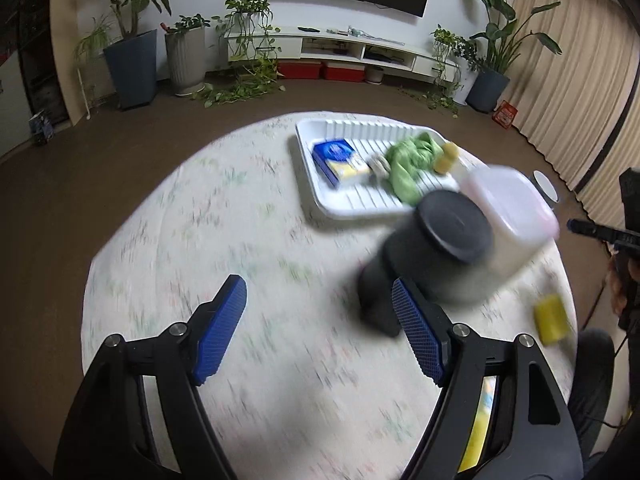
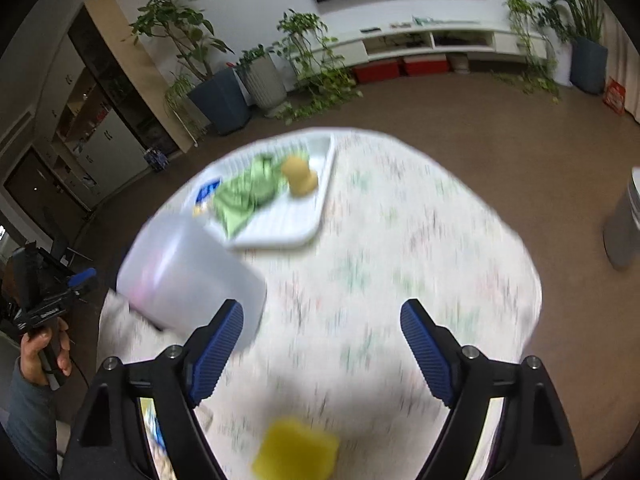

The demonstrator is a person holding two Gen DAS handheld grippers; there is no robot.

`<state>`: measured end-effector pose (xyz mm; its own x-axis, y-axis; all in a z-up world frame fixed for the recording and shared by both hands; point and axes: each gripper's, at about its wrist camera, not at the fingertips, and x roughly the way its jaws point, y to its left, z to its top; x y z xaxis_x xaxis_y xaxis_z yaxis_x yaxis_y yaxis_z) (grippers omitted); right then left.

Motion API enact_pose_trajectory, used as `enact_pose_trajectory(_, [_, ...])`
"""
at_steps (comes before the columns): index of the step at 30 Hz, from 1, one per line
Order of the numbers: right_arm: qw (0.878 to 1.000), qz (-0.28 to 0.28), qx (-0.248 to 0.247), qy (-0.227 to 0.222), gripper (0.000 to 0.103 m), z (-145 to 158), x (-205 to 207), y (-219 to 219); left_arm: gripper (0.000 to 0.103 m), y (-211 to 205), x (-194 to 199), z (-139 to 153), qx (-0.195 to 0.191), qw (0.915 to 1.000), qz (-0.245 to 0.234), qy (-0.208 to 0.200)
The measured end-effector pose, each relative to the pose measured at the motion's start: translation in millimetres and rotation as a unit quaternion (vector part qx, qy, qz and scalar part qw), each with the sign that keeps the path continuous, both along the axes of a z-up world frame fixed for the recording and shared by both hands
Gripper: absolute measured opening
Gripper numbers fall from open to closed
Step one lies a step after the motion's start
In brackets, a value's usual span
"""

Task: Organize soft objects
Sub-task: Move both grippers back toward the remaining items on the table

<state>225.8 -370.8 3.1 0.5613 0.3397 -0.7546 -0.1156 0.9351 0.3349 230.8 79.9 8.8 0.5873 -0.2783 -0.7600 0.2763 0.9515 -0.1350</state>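
Note:
A white ridged tray (image 1: 352, 208) (image 2: 288, 232) sits on the round table. It holds a green cloth (image 1: 412, 162) (image 2: 248, 192), a blue and yellow packet (image 1: 340, 160) (image 2: 206, 196) and a yellow soft toy (image 1: 448, 156) (image 2: 298, 178). A yellow sponge (image 1: 552, 320) (image 2: 296, 450) lies on the table near the front edge, below my right gripper (image 2: 322, 330). My left gripper (image 1: 320, 306) is open and empty above the tablecloth. My right gripper is open and empty too. Both views are blurred by motion.
A dark jar with a black lid (image 1: 436, 256) and a translucent white container (image 1: 516, 216) (image 2: 188, 276) stand on the table by the tray. The table (image 1: 200, 220) has a pale flowered cloth. Potted plants (image 1: 132, 60), a TV unit (image 1: 360, 52) and curtains (image 1: 580, 80) line the room.

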Motion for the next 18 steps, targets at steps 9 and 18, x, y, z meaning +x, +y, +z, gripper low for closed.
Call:
enact_pose_trajectory(9, [0.999, -0.002, -0.031, 0.008, 0.088, -21, -86, 35, 0.075, -18, -104, -4, -0.031, 0.9995, 0.006, 0.005])
enact_pose_trajectory(18, [0.996, -0.022, -0.086, 0.015, 0.090, -39, -129, 50, 0.075, -18, -168, -24, -0.019, 0.9988, 0.040, 0.020])
